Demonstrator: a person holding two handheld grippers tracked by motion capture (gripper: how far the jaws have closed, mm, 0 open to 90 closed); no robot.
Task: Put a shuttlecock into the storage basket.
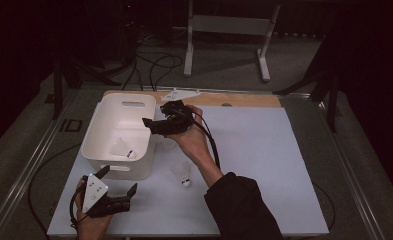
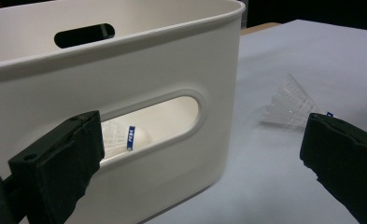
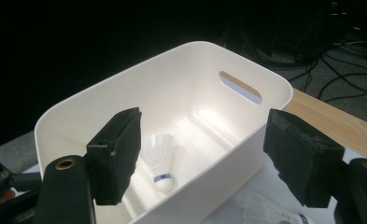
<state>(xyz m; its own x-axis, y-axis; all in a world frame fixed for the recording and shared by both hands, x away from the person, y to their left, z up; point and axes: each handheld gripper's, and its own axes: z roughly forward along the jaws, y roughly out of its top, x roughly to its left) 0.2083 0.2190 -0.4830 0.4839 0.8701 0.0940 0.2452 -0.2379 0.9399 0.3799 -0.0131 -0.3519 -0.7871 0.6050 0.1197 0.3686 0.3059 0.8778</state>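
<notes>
High view: the right gripper (image 1: 151, 125) is held over the right rim of the white bin (image 1: 118, 135), jaws apart with nothing between them. One shuttlecock (image 1: 122, 149) lies on the bin floor, below and just ahead of the jaws. A second shuttlecock (image 1: 182, 173) lies on the white table mat (image 1: 264, 165), outside the bin and behind the right gripper, near the person's wrist. The left gripper (image 1: 118, 181) sits at the near edge of the mat, just in front of the bin's near wall, jaws wide apart and empty.

Left gripper view: both black jaws stand wide apart, gripping nothing. Between them is the bin's (image 2: 125, 84) near wall with its handle slot; the shuttlecock inside (image 2: 127, 138) shows through that slot, beside the left-hand jaw. The second shuttlecock (image 2: 288, 102) lies on the mat just ahead of the right-hand jaw.

Right gripper view: the jaws are well apart and empty. The shuttlecock (image 3: 161, 161) lies on the floor of the bin (image 3: 181, 88), cork toward the camera, below the gap and nearer the left-hand jaw.
</notes>
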